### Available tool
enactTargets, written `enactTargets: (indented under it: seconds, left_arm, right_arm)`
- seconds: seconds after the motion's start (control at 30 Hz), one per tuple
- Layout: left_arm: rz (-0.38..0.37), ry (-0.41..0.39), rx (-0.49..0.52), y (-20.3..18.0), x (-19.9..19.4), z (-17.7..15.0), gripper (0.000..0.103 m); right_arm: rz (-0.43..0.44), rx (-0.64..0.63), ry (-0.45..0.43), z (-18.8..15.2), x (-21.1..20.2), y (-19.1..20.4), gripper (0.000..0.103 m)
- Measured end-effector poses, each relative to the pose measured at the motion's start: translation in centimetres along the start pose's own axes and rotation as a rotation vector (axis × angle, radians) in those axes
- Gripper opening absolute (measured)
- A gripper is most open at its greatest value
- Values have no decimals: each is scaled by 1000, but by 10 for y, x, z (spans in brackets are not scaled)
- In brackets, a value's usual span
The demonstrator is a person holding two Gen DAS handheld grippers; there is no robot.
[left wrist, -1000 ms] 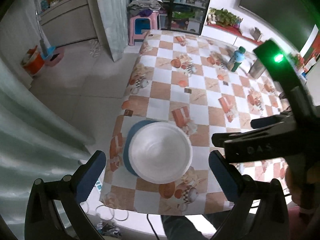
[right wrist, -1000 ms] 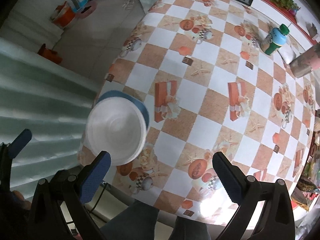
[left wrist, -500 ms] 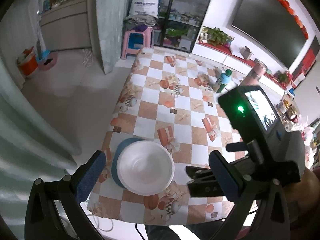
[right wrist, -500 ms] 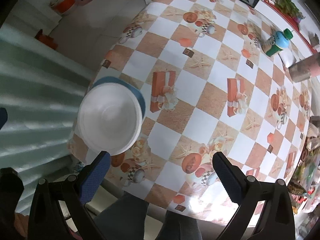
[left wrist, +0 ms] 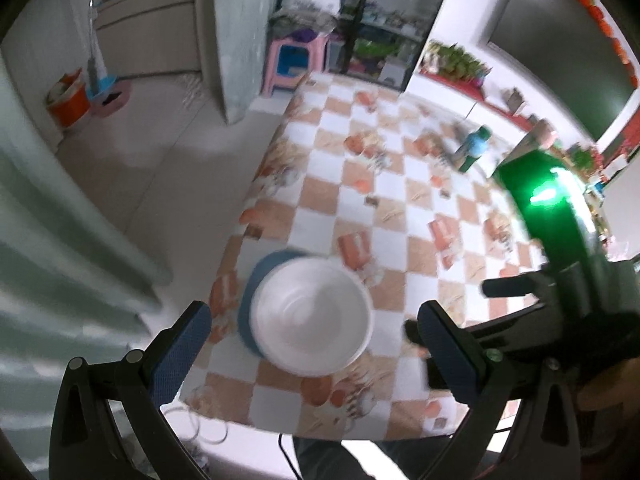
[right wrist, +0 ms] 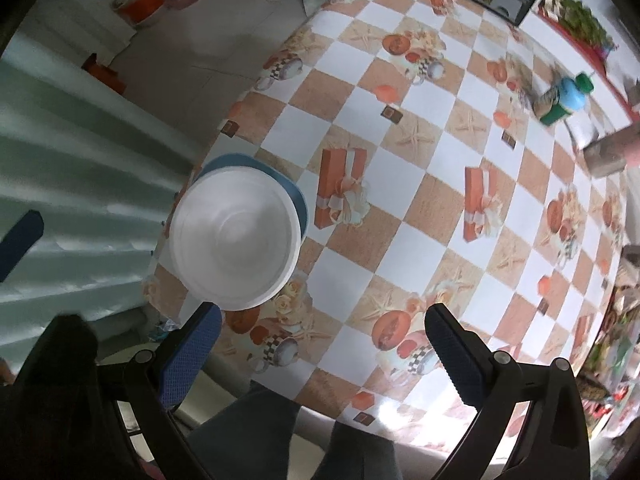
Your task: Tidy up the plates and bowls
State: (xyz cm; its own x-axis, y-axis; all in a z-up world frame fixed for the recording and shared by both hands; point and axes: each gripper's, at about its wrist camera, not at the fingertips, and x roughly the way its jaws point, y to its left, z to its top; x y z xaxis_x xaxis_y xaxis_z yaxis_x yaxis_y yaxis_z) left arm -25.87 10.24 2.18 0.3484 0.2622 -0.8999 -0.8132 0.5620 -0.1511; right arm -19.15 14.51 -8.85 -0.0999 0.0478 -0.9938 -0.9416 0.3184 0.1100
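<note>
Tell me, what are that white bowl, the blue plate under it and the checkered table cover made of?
White bowl: probably plastic or melamine, with a smooth matte surface and soft moulded rings; ceramic can't be excluded. Blue plate: only its thin, even-coloured rim shows, likely plastic too. Checkered tablecloth: seemingly vinyl or oilcloth, since its printed pattern reflects glare near the front edge.

The blue plate [right wrist: 298, 200] is mostly hidden beneath the white bowl [right wrist: 234, 240]; only a crescent beyond the bowl shows. The left wrist view is motion-blurred, smearing the bottle [left wrist: 474, 148] far beyond the bowl. The grey container [right wrist: 612, 152] is cut off by the picture's edge.
</note>
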Motion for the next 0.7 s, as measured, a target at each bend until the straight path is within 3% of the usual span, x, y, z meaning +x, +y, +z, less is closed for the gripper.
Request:
enactTargets:
  seconds: [0.27,0.7]
  left_arm:
    - [122,69,17,15,14,-10,103]
    - [166,155,12,18,33,-18,103]
  right_arm:
    - [21,59,29,-1,10,-11,102]
    - [26,75,33,-4,12,-13,102]
